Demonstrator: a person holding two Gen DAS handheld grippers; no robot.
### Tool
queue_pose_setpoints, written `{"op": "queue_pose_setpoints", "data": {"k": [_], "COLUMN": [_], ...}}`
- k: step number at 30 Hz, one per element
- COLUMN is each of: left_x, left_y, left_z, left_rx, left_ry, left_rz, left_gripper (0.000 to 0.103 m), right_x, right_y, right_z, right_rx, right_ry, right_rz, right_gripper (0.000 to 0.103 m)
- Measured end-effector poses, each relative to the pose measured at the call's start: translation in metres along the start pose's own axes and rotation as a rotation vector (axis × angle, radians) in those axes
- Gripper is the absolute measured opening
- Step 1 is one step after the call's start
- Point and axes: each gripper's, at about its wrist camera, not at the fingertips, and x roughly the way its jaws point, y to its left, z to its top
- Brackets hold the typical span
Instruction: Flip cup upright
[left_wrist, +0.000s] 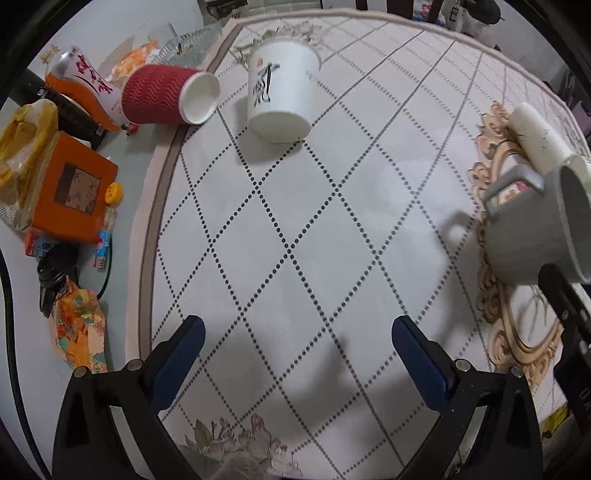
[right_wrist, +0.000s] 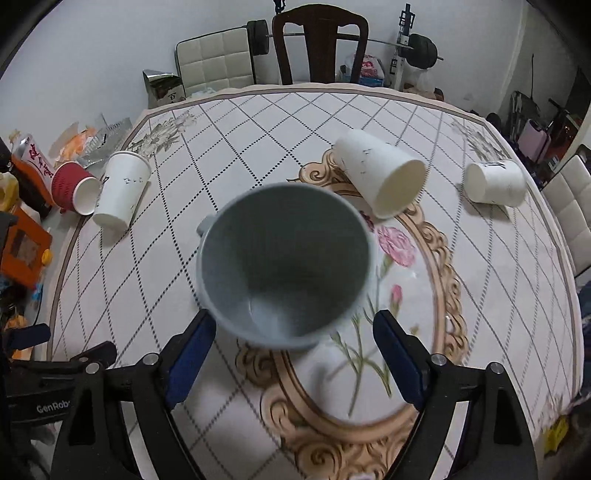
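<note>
Your right tongs (right_wrist: 293, 338) have the grey mug (right_wrist: 284, 266) between their fingers, tipped with its mouth toward the camera, blurred, apparently lifted off the tabletop (right_wrist: 480, 295). I can't tell whether the fingers actually press its wall. So the flip looks about halfway: the mug is not yet standing on its base. Your left tongs (left_wrist: 295, 341) hang wide and empty. Other paper cups lie tipped over nearby.

The bench (right_wrist: 258, 122) carries a patterned mat (right_wrist: 480, 295). On the mat lie three white paper cups (right_wrist: 380, 173), tipped over, and a red ribbed cup (right_wrist: 74, 188) at its edge.
</note>
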Motion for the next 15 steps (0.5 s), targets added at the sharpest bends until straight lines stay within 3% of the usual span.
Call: {"op": "queue_pose_setpoints", "data": {"k": [5,7,15], "left_x": [-0.034,-0.055,-0.146], "left_y": [-0.006,-0.007,-0.011], "left_z": [-0.014,-0.022,-0.050], "left_rx": [0.011,0.004,-0.019], "left_ry": [-0.041,-0.066,-0.195], "left_rz": [-0.016,-0.023,-0.036], "left_gripper": [0.103,0.103,0.103], "right_x": [-0.040,-0.058,-0.151], "right_y": [-0.009,-0.015,-0.036], "right_z": [-0.008,-0.007,-0.004], "right_rx": [-0.007,-0.001,0.010], "right_ry": [-0.004,-0.014,-0.071], "right_rz": [-0.016,-0.029,-0.095], "right_gripper": [0.095,0.102,0.103]}}
